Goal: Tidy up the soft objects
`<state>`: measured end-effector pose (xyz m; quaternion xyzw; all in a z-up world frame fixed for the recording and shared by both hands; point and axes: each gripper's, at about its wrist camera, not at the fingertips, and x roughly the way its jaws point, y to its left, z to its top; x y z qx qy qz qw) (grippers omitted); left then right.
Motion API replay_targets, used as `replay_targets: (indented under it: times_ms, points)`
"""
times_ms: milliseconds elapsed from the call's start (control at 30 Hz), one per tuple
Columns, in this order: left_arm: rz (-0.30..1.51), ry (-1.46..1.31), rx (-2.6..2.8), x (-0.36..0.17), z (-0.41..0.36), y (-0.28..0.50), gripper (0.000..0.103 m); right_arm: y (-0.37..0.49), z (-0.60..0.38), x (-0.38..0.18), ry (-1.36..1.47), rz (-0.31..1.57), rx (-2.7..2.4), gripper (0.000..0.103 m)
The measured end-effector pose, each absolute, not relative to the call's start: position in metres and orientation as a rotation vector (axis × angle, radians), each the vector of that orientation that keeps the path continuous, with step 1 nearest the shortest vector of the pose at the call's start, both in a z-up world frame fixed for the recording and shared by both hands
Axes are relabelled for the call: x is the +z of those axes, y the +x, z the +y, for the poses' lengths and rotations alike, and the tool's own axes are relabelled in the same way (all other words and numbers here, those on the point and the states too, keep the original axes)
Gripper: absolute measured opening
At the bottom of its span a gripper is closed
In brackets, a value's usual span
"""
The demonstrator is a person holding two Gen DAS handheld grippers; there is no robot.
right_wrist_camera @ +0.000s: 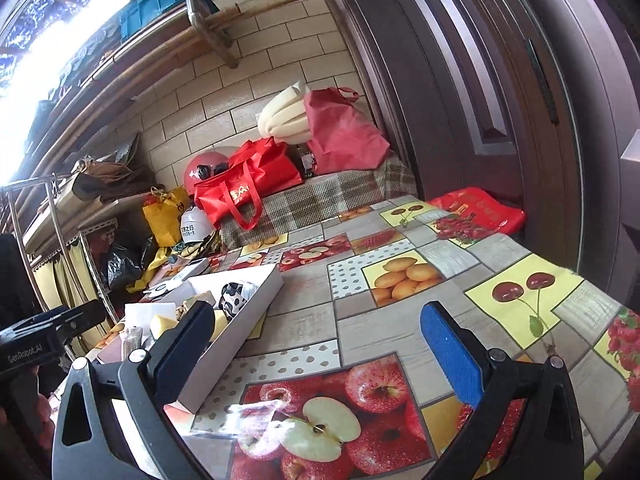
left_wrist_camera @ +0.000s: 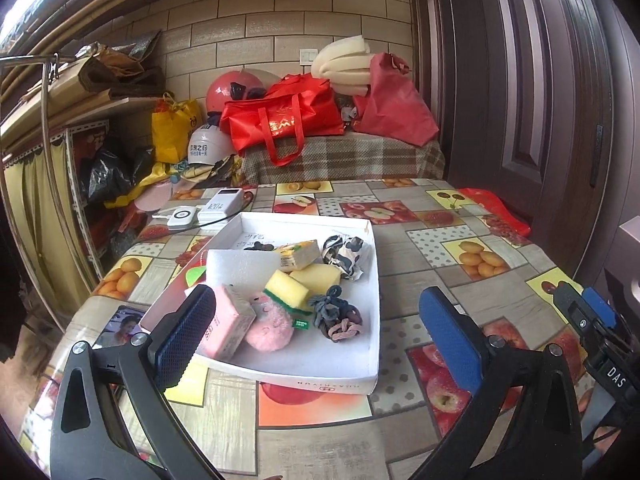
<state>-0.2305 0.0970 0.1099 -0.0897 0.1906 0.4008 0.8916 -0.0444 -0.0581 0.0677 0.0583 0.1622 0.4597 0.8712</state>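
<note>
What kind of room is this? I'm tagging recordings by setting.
Probably a cluttered home storage or entry room. A table under a fruit-print oilcloth stands beside a dark door, with helmets, a red tote bag and loaded shelves behind.

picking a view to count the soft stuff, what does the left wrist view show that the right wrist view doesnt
Only the left wrist view shows the pink plush, the hair ties and the green-backed sponge near the tray's front. Only the right wrist view shows the cherry print on the tablecloth, directly ahead. Both share the white tray, the black-and-white cloth, and each gripper open: left, right.
</note>
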Motion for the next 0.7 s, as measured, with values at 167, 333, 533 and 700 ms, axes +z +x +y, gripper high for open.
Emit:
replay_targets:
  times_ms: [167,333,533,700]
  points:
    - [0.4,-0.24,0.856,0.119,0.096,-0.241,0.103,-0.059,-0.071,0.078,0.067,0.238,0.902,0.103]
    - [0.425,-0.225,0.985,0.121,0.096,-0.247,0.103,-0.066,-0.082,0.1,0.054,0.195,0.845,0.103]
    - [0.455,-0.313,0.926,0.118,0.105,-0.251,0.103,-0.06,-0.083,0.107,0.081,0.274,0.854,0.103]
    - [0.468,-0.315,0.941,0.117,0.104,-0.249,0.103,-0.066,-0.089,0.104,0.119,0.245,0.924,0.103]
